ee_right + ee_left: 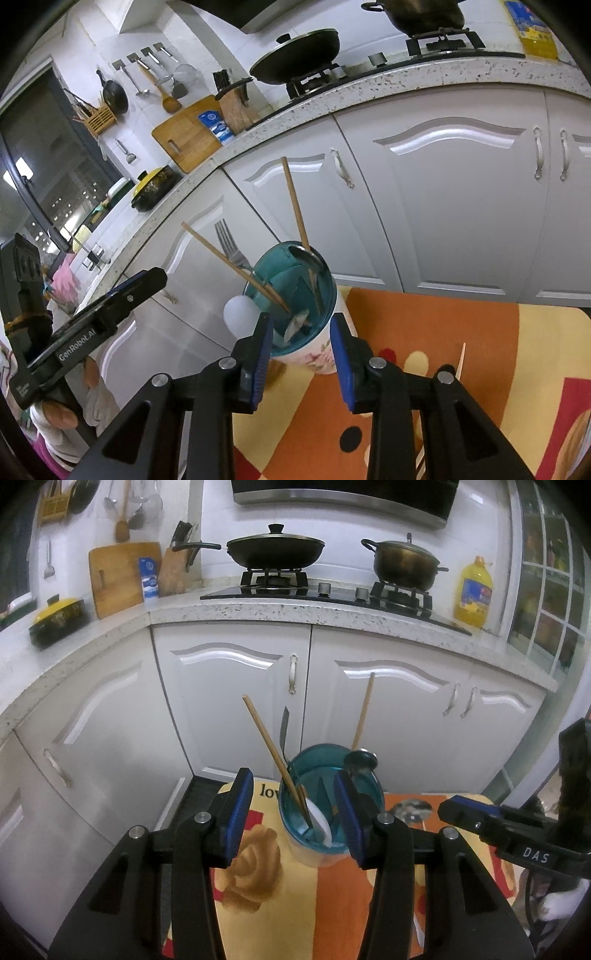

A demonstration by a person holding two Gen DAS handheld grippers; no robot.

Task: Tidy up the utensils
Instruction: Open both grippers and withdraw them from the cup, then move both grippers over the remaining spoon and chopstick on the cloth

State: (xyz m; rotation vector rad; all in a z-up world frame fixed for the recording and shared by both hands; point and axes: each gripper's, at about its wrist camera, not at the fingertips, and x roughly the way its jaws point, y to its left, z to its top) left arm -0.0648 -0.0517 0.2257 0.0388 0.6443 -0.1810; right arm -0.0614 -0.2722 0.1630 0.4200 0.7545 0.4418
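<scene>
A cup with a teal inside [325,775] [291,273] stands on an orange and yellow patterned tablecloth [314,904] [443,332]. It holds two wooden chopsticks [273,753] [295,199], a metal fork [284,727] [229,243], a metal spoon [360,760] [306,258] and a white spoon [319,818] [240,314]. My left gripper [291,812] is open just in front of the cup, its jaws either side of it. My right gripper [301,354] is open and empty close to the cup's near side. One loose chopstick [460,360] lies on the cloth at the right.
White cabinet doors [229,686] stand behind the table under a speckled counter [258,609]. On it are a wok [275,550], a pot [404,561], an oil bottle [472,590], a knife block [177,568] and a cutting board [118,576].
</scene>
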